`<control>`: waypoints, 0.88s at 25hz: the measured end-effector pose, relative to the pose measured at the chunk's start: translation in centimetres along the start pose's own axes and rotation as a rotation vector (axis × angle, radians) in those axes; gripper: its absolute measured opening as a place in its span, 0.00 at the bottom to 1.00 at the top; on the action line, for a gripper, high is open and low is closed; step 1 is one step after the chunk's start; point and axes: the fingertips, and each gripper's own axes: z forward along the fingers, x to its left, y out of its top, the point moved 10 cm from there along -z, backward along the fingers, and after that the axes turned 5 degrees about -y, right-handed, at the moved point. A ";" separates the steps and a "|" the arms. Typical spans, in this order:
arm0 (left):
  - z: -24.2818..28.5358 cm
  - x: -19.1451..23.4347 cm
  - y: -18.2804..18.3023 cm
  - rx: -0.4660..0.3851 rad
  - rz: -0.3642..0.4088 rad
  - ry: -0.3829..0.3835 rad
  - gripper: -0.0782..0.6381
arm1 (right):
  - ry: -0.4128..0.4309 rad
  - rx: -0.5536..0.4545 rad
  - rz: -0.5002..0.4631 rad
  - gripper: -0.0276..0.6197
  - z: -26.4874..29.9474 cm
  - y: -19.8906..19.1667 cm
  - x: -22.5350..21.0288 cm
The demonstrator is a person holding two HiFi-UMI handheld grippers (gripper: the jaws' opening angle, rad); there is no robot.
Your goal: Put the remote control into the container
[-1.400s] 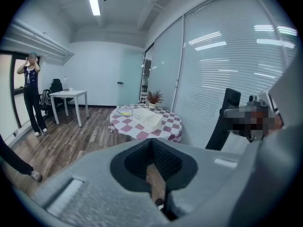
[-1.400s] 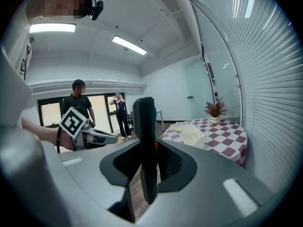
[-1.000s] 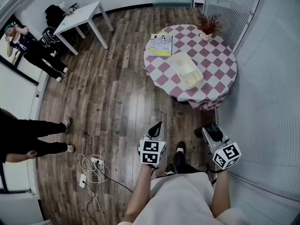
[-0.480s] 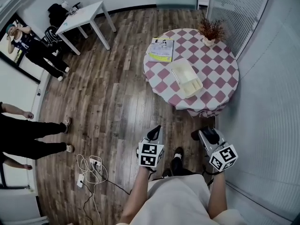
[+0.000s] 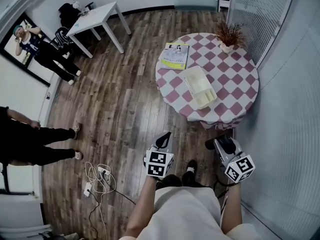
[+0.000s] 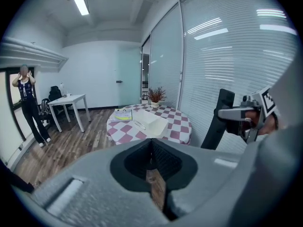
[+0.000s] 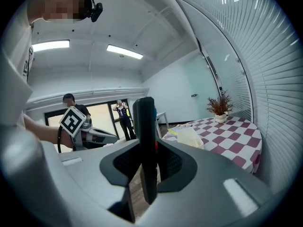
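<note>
Right claw [image 7: 147, 163] grips a slim black remote control [image 7: 144, 122] upright; left claw [image 6: 152, 161] closed, empty. A cream rectangular container [image 5: 200, 87] sits on a round pink-checked table [image 5: 236, 79].

From here the floor [image 5: 120, 104] reads as wood planks with a soft sheen. The round worktop [image 5: 237, 79] wears a matt checked cloth. The container [image 5: 200, 86] looks like pale, smooth plastic. The remote control [image 7: 143, 122] is smooth black plastic, faintly glossy. The left gripper [image 6: 152, 164] and right gripper [image 7: 144, 167] have matt grey plastic shells and ribbed black pads [image 6: 166, 161].
</note>
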 end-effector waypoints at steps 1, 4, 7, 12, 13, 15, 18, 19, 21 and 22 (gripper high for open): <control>0.1 0.0 0.1 0.000 0.003 0.005 0.12 | 0.002 0.003 -0.006 0.17 0.0 0.0 -0.3; 0.3 -0.2 0.1 0.003 -0.004 0.019 0.12 | 0.011 0.003 -0.007 0.17 -0.2 -0.2 -0.7; 0.2 -0.3 -0.1 0.005 -0.006 0.034 0.12 | 0.027 0.000 0.001 0.17 -0.5 -0.7 -0.8; 1.4 -0.4 -0.2 0.010 0.000 0.039 0.12 | 0.027 0.014 0.007 0.17 -0.2 -1.2 -1.8; 1.6 -0.5 -0.2 0.012 0.000 0.035 0.12 | 0.024 0.015 0.012 0.17 -0.2 -1.3 -1.9; 2.0 -0.4 0.1 0.007 -0.001 0.028 0.12 | 0.018 0.013 0.013 0.17 -0.2 -1.2 -2.3; 2.5 -0.1 0.7 -0.009 -0.009 0.025 0.12 | 0.013 0.007 0.009 0.17 0.2 -0.6 -2.8; 2.7 0.0 0.9 -0.012 -0.013 0.025 0.12 | 0.013 0.007 0.007 0.17 0.4 -0.3 -2.9; 3.1 0.3 1.1 -0.012 -0.023 0.024 0.12 | 0.012 0.009 0.001 0.17 0.9 0.3 -3.0; 3.3 0.4 1.2 -0.011 -0.029 0.023 0.12 | 0.009 0.011 0.000 0.17 1.2 0.6 -3.1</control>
